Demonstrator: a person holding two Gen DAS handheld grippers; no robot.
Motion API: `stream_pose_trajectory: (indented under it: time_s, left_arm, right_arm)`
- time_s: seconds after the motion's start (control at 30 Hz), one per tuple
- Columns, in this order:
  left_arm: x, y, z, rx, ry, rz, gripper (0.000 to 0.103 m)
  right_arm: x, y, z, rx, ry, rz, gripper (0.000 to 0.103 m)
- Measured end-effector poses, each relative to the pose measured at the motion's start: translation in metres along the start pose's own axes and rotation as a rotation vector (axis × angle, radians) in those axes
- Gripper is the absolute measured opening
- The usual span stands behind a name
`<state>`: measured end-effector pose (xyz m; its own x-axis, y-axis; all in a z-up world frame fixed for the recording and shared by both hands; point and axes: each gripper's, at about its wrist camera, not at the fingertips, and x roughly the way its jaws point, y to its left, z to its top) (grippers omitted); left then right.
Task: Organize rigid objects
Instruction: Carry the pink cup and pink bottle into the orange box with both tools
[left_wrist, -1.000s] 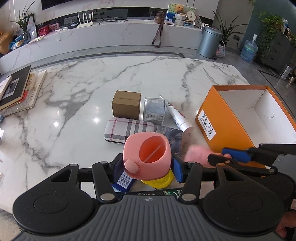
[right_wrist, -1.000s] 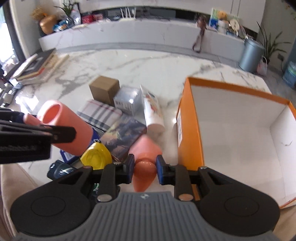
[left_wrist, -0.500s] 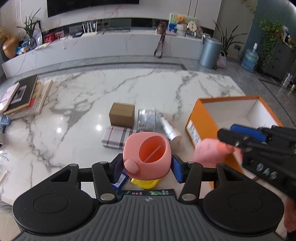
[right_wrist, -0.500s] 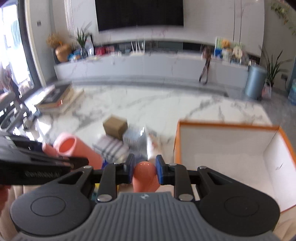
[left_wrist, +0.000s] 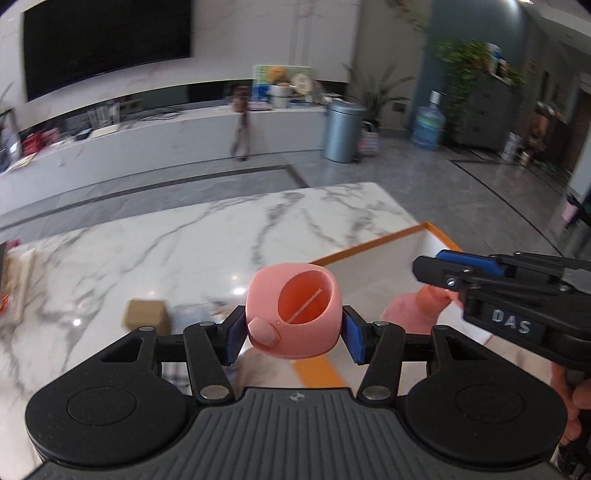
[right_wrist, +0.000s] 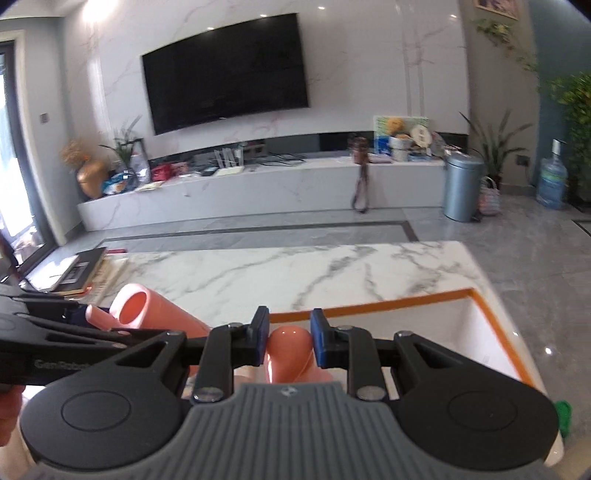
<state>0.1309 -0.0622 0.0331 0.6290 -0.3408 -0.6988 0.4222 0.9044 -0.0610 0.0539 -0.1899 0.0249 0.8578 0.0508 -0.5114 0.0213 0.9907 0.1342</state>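
Observation:
My left gripper (left_wrist: 293, 332) is shut on a pink cup-like body (left_wrist: 295, 314), open mouth facing the camera, held above the marble table (left_wrist: 184, 251). In the right wrist view this cup (right_wrist: 147, 310) shows at the left, in the left gripper (right_wrist: 103, 317). My right gripper (right_wrist: 288, 339) is shut on a smaller glossy pink piece (right_wrist: 290, 354). From the left wrist view the right gripper (left_wrist: 436, 291) hangs at the right with that pink piece (left_wrist: 410, 310) over the orange box (left_wrist: 369, 245). The box (right_wrist: 406, 301) is open, white inside.
A small cardboard box (left_wrist: 146, 317) sits blurred on the table beside the left fingers. Books (right_wrist: 74, 269) lie at the table's far left. Something green (right_wrist: 563, 417) shows at the right edge. Beyond the table are a TV bench and a bin.
Both grippers have risen and tilted up, each keeping its pink piece. The clutter on the table has slipped low, mostly behind the grippers. The right gripper now sits over the orange box.

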Motion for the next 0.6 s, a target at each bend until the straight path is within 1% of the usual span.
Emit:
stream_pose_trajectory:
  time_s: [0.13,0.27,0.33,0.43,0.5,0.6]
  left_arm:
    - [0.035,-0.022,0.005,0.084,0.052,-0.047,0.061]
    - [0.071,-0.032,0.006,0.168,0.117,-0.074,0.061]
    - [0.083,-0.032,0.009,0.208,0.112,-0.093,0.061]
    - [0.098,-0.034,0.016,0.253,0.132,-0.108,0.061]
    - [0.108,-0.038,0.019,0.290,0.137,-0.103,0.061]
    - [0.117,-0.042,0.021,0.311,0.154,-0.129,0.061]
  right_arm:
    - [0.012,-0.028,-0.007,0.050,0.043,-0.020,0.024]
    - [0.030,-0.050,-0.014,0.083,0.084,-0.017,0.024]
    - [0.042,-0.060,-0.017,0.097,0.105,-0.010,0.024]
    - [0.059,-0.071,-0.021,0.122,0.132,0.011,0.024]
    - [0.071,-0.076,-0.023,0.142,0.151,0.026,0.024]
    - [0.085,-0.083,-0.021,0.166,0.163,0.044,0.024]
